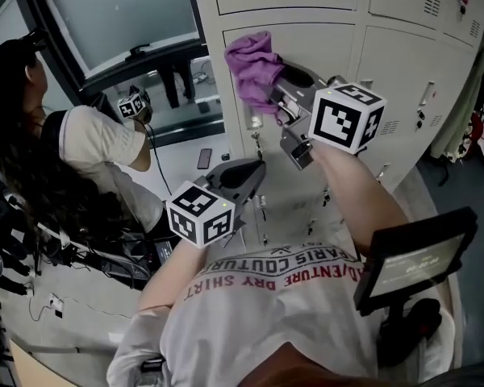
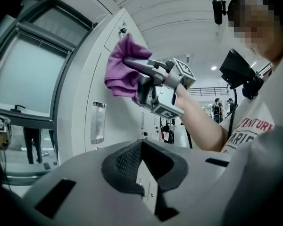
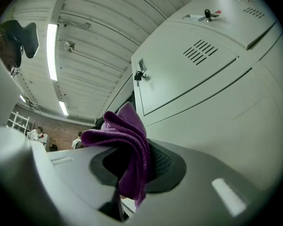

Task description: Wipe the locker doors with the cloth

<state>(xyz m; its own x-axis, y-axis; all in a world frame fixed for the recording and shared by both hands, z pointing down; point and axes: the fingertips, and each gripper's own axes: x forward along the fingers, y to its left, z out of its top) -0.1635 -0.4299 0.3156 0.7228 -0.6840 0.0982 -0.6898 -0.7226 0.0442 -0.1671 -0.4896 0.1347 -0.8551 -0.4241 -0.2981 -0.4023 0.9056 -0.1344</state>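
Your right gripper is squeezed tight on the purple cloth. The cloth is pinched between the jaws and bunches out past the tips. It sits high up on the pale locker door, near the door's top left corner. From the left gripper view it seems to press on the door, but the touching spot is hard to see.

Your left gripper hangs lower, apart from the door. Its jaws are together with nothing in them.

To wipe well, I think you should push the fat part of the cloth flat on the door, not the hard jaw tips. Then sweep side to side and work your way down. Keep your squeeze firm so the cloth does not slip out.

The door is smooth painted metal, so the cloth should slide easily. Mind the little clear tag holder lower on the door; the cloth could catch there.

The room is busy. Another person works just to your left by a big window. More lockers stand above and to the right.
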